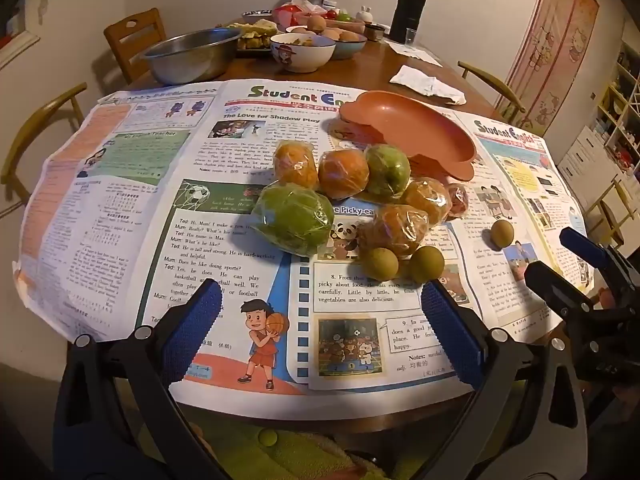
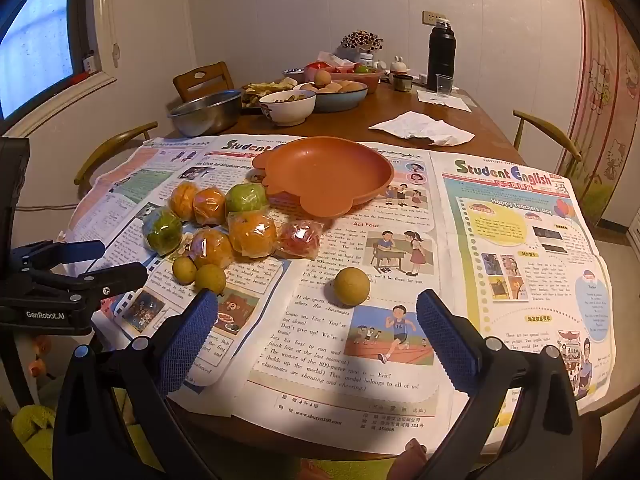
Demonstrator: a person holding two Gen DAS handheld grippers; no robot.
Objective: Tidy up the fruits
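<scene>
A cluster of plastic-wrapped fruit lies on newspapers: a big green one [image 1: 294,218] [image 2: 162,230], oranges [image 1: 343,174] [image 2: 252,232], a second green one [image 1: 387,174] [image 2: 246,197] and a red one [image 2: 299,239]. Two small brown round fruits [image 1: 379,263] [image 2: 210,279] sit in front of the cluster, a third [image 2: 351,286] [image 1: 501,233] lies apart to the right. An empty orange plate [image 2: 328,172] [image 1: 416,128] stands behind them. My left gripper [image 1: 320,320] is open, near the front edge, short of the fruit. My right gripper [image 2: 318,332] is open, just short of the lone brown fruit.
Further back on the wooden table stand a steel bowl [image 1: 188,54], a printed bowl [image 1: 302,52], dishes of food [image 2: 340,90], a black flask [image 2: 441,54], a plastic cup [image 2: 444,85] and crumpled paper [image 2: 424,128]. Chairs [image 1: 134,38] ring the table.
</scene>
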